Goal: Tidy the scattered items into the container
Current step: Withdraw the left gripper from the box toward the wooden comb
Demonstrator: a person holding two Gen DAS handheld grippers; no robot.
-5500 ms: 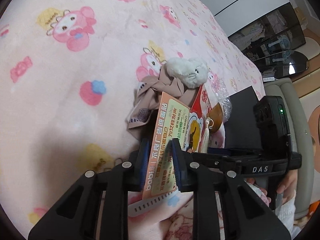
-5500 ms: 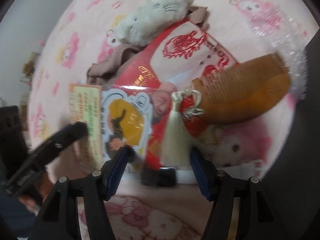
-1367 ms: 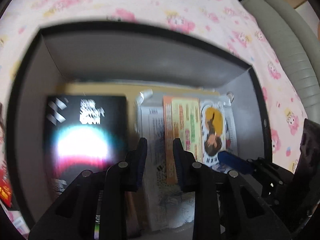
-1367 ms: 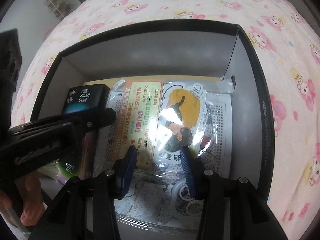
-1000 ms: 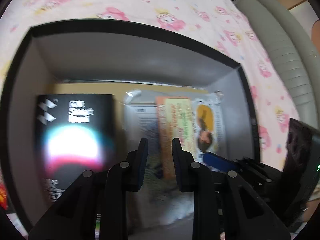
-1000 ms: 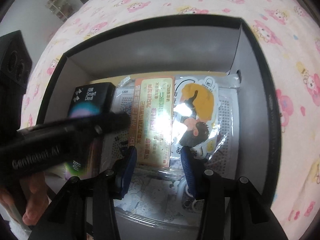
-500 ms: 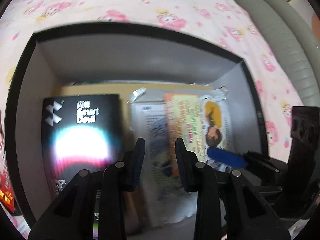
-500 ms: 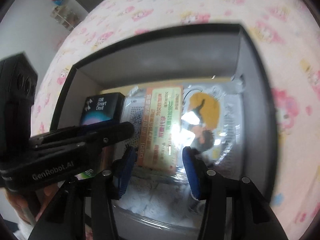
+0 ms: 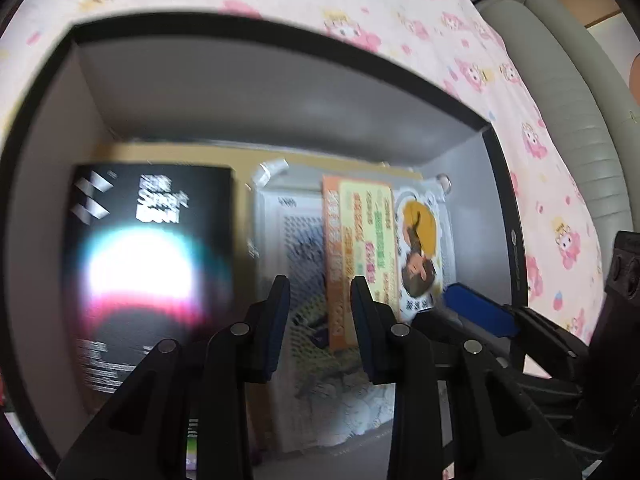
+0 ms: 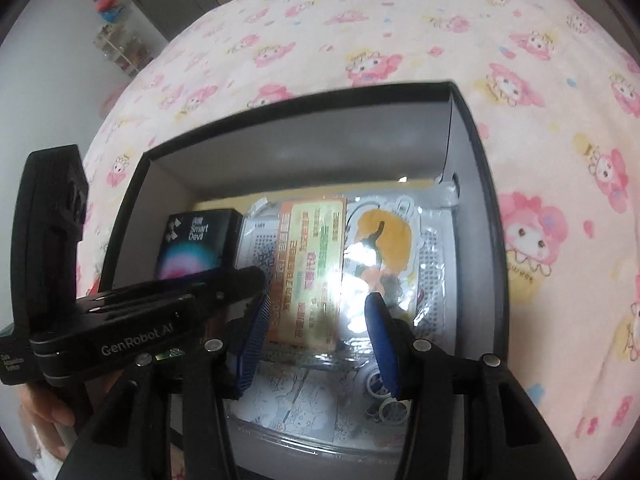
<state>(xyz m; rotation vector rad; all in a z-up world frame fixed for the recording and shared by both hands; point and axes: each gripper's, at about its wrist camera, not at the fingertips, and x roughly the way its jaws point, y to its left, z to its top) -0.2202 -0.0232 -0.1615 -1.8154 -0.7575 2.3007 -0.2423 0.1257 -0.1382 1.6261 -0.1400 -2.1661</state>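
the orange card [image 10: 310, 272] lies flat in the box [image 10: 478, 200], on top of a clear packet [image 10: 434, 264] that covers the right half of the floor. just beside it at 3 o'clock, touching its edge, i see the sticker [image 10: 380, 248] with the cartoon figure, glare across both. at 9 o'clock of the card sits the black carton [image 10: 196, 246] (white "smart devil" lettering on it), against the box's left wall.

in my left view the card [image 9: 358, 256] shows past the left gripper [image 9: 320, 296], whose jaws are parted with nothing between them; the card's lower edge sits just behind the right-hand finger. the carton [image 9: 148, 256] is at 9 o'clock of that gripper, blurred.

my right gripper [image 10: 316, 322] is released too, jaws spread wide over the card and sticker, gripping nothing. its blue pad pokes into the left view at 4 o'clock.

the box rests on the pink blanket [image 10: 360, 28], which surrounds it on all sides i can see.
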